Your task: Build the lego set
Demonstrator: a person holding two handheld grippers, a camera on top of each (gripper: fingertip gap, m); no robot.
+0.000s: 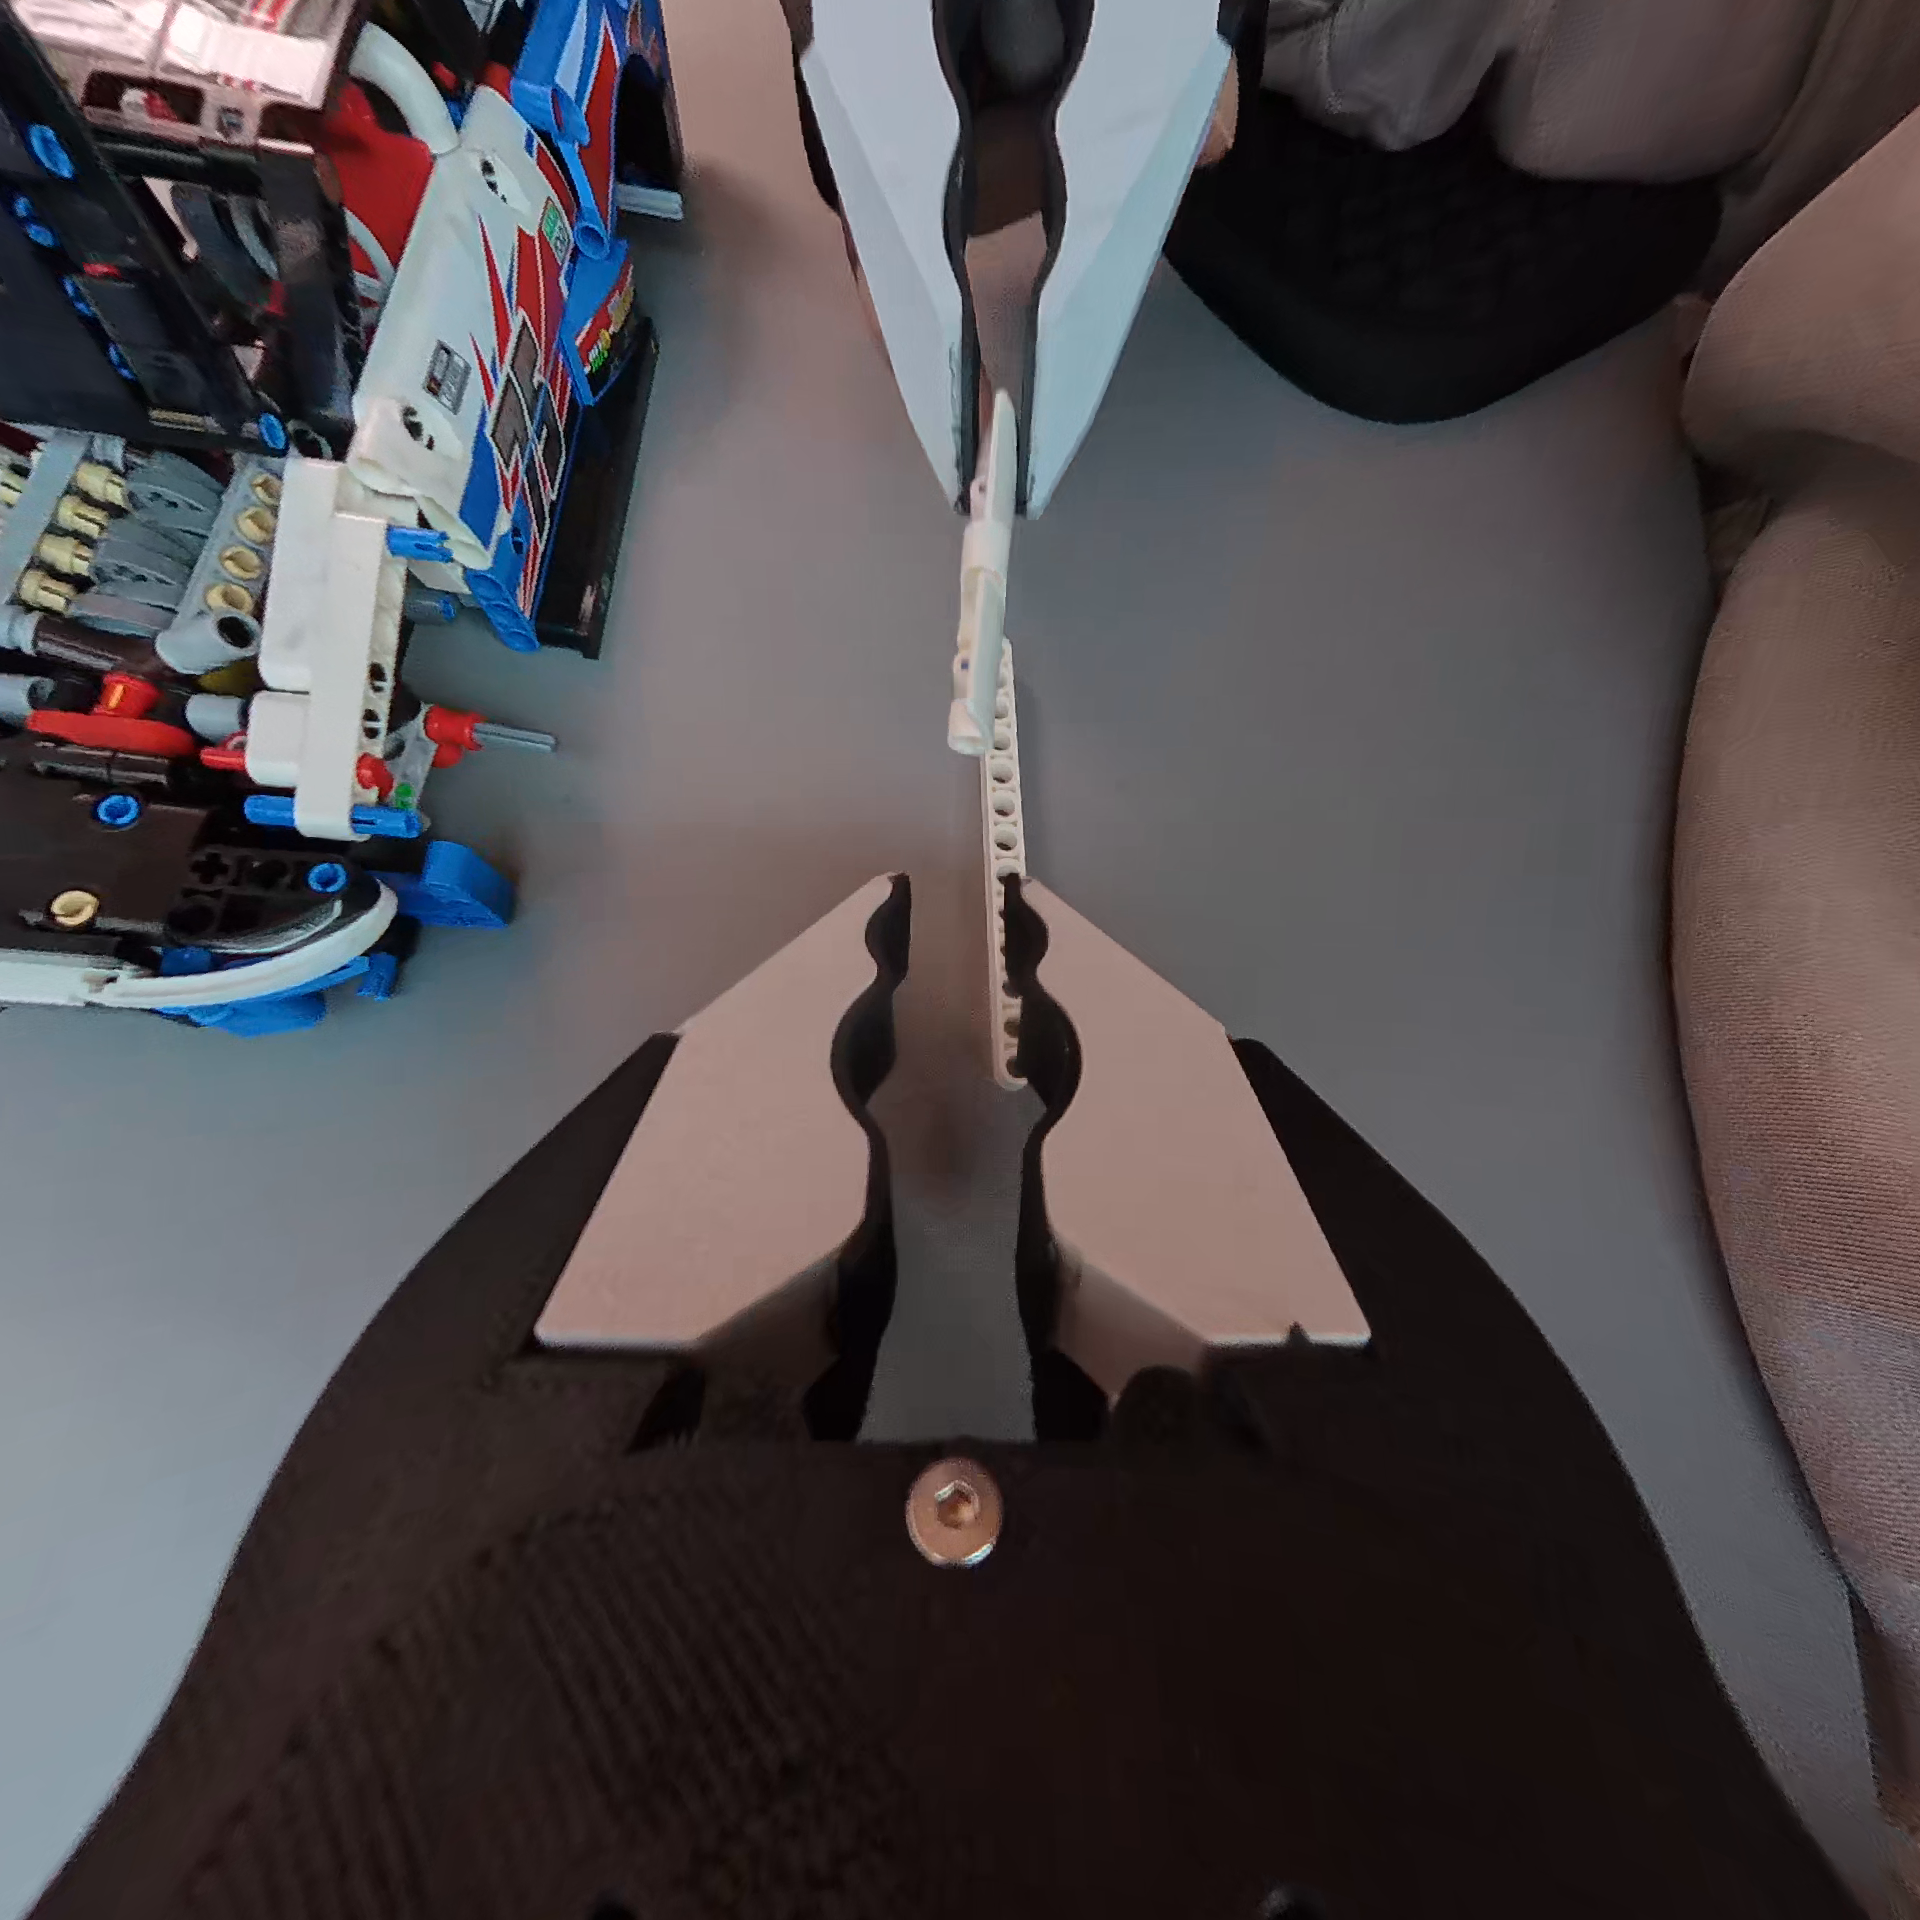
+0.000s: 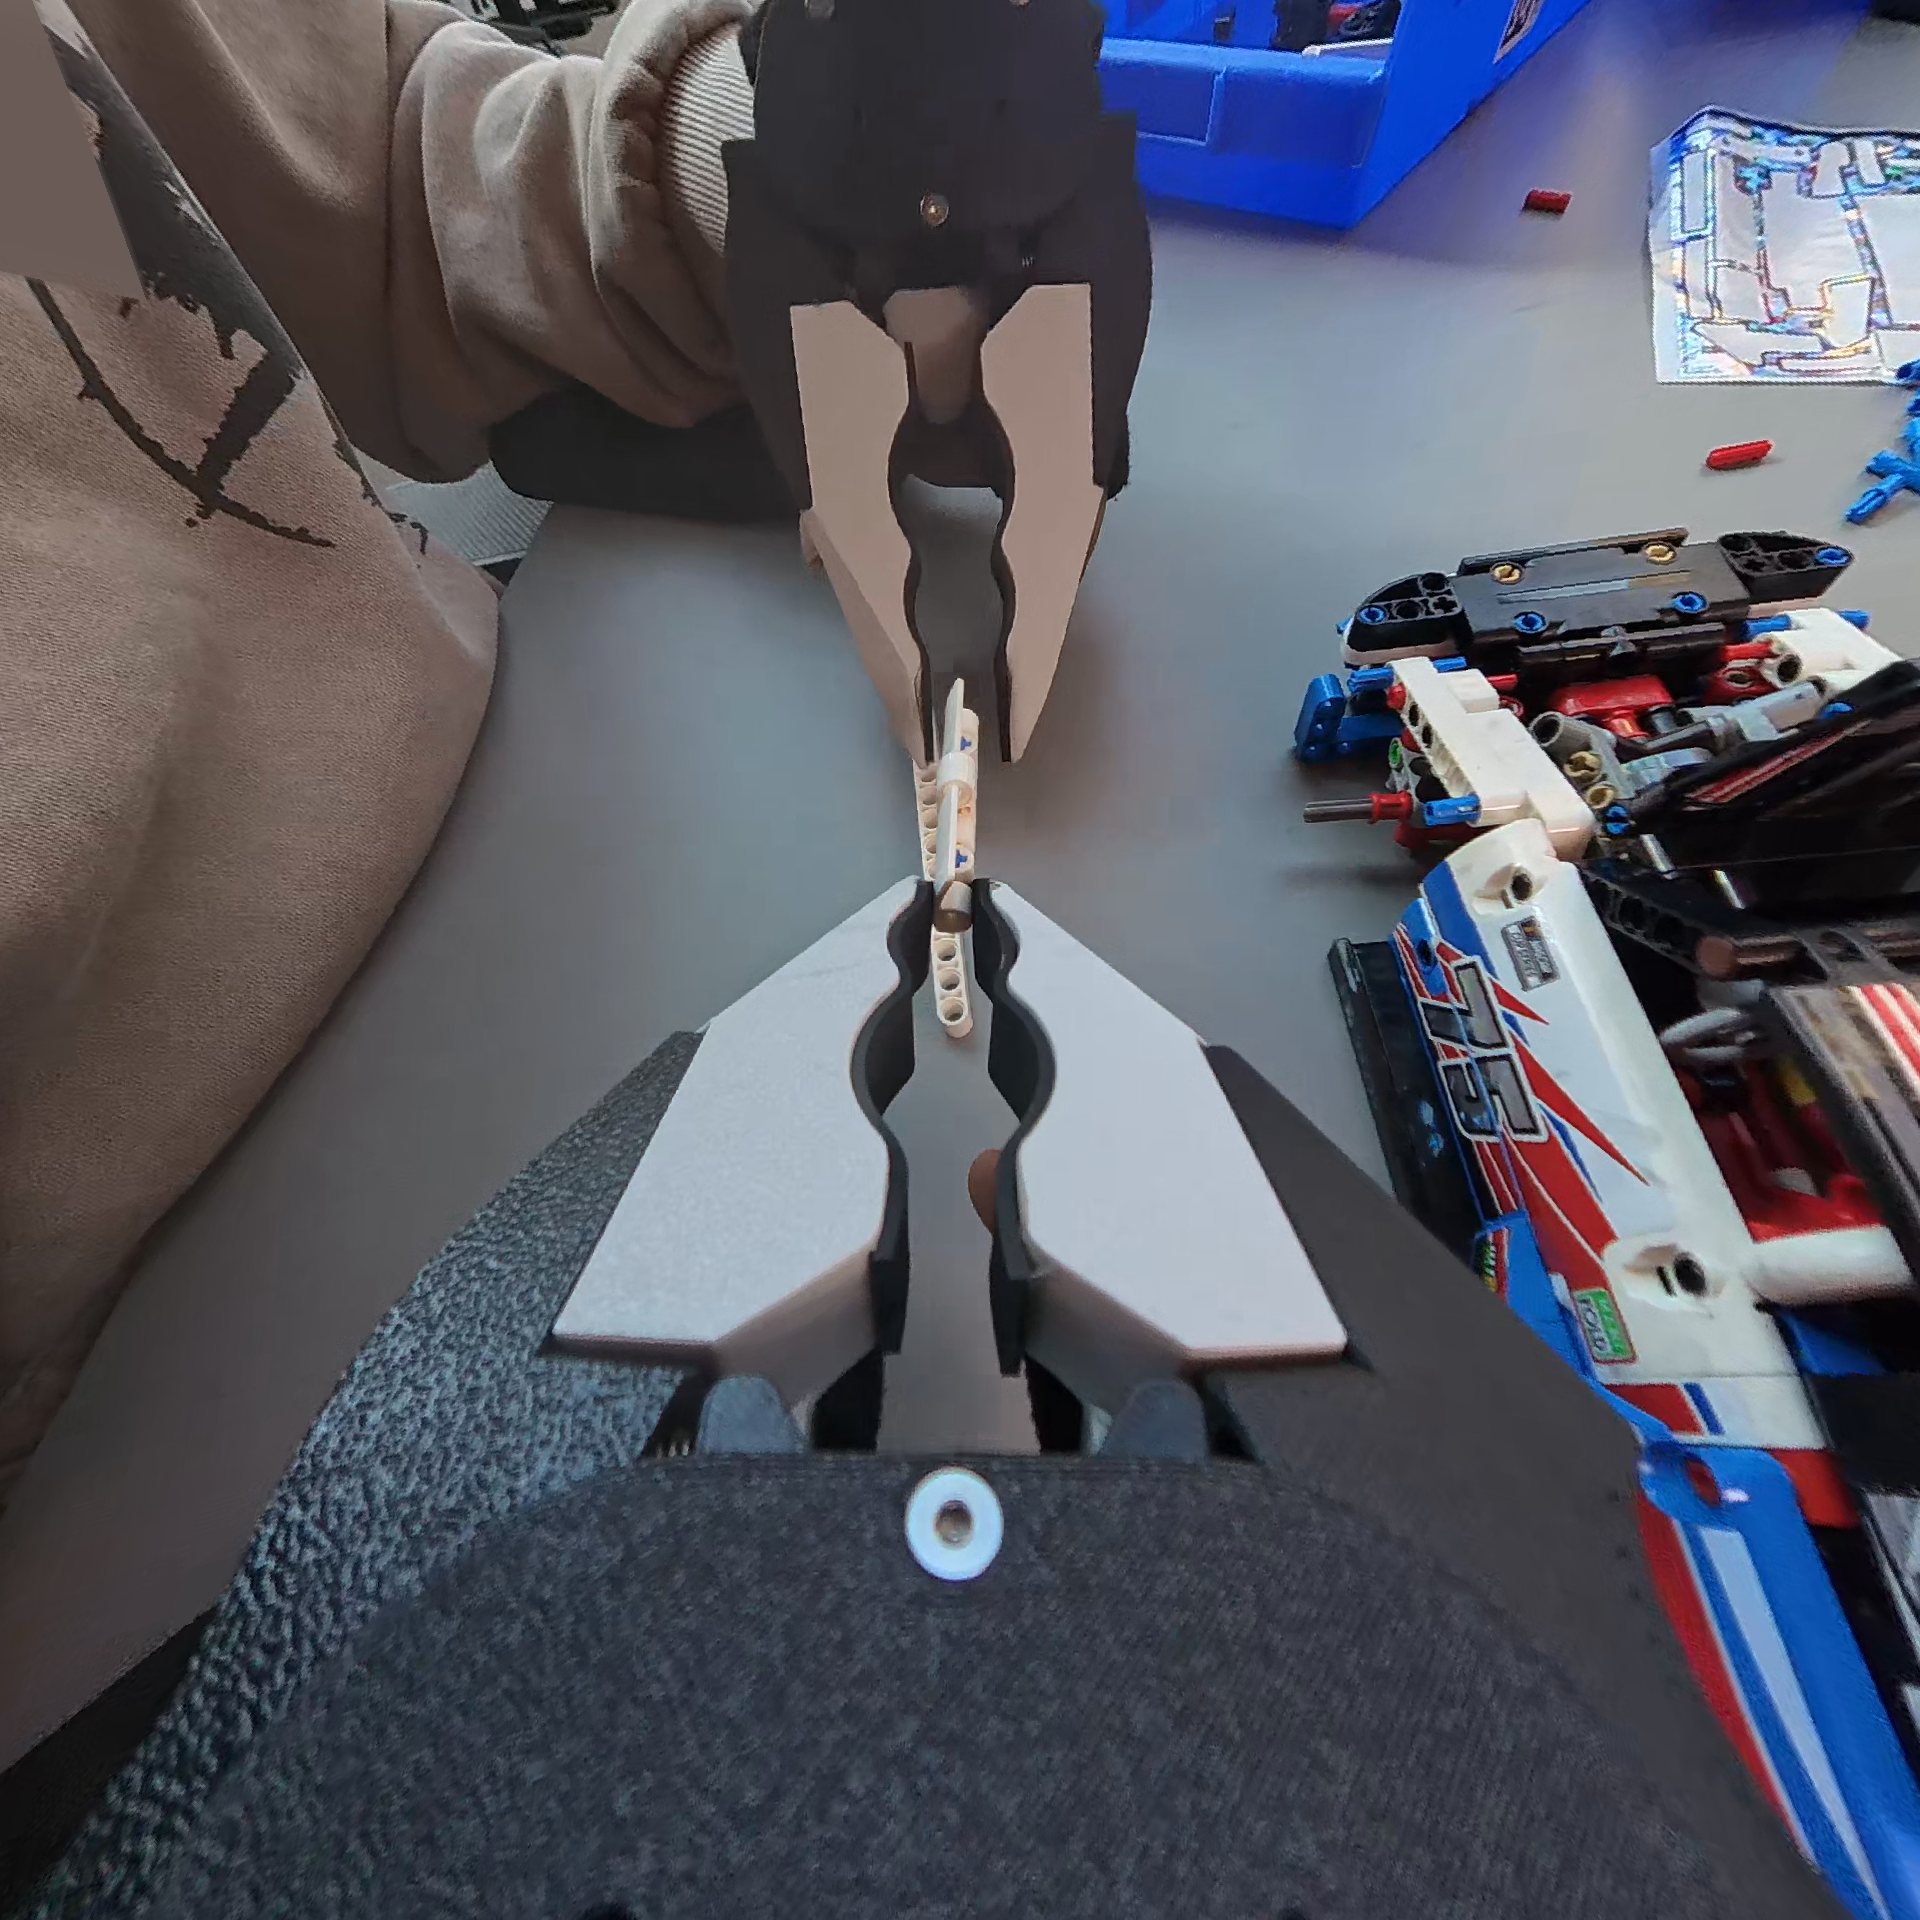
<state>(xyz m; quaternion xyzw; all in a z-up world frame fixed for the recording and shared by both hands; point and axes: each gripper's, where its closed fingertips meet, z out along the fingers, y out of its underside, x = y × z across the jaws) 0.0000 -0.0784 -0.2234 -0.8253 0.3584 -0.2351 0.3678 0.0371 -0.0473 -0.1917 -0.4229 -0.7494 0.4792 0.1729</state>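
Note:
A long white beam with holes [image 1: 1006,831] carries a small white connector piece [image 1: 982,623] on blue pins and hangs in the air between the two grippers. My right gripper [image 2: 951,891] is shut on the beam [image 2: 951,977] near a brown pin. It also shows at the top of the left wrist view [image 1: 992,509]. My left gripper [image 1: 961,883] has its jaws a little apart around the beam's other end. The beam lies against the right finger, with a gap to the left finger. The left gripper also shows in the right wrist view [image 2: 961,748].
The part-built red, white and blue lego car [image 1: 343,582] [image 2: 1558,1039] lies on the grey table [image 1: 1351,727]. A blue parts bin [image 2: 1247,135], an instruction sheet [image 2: 1787,249] and loose red [image 2: 1738,453] and blue pieces [image 2: 1891,488] sit farther back. A person's sleeve [image 2: 468,208] is close by. Spacing between my two grippers at the tips: around 7 cm.

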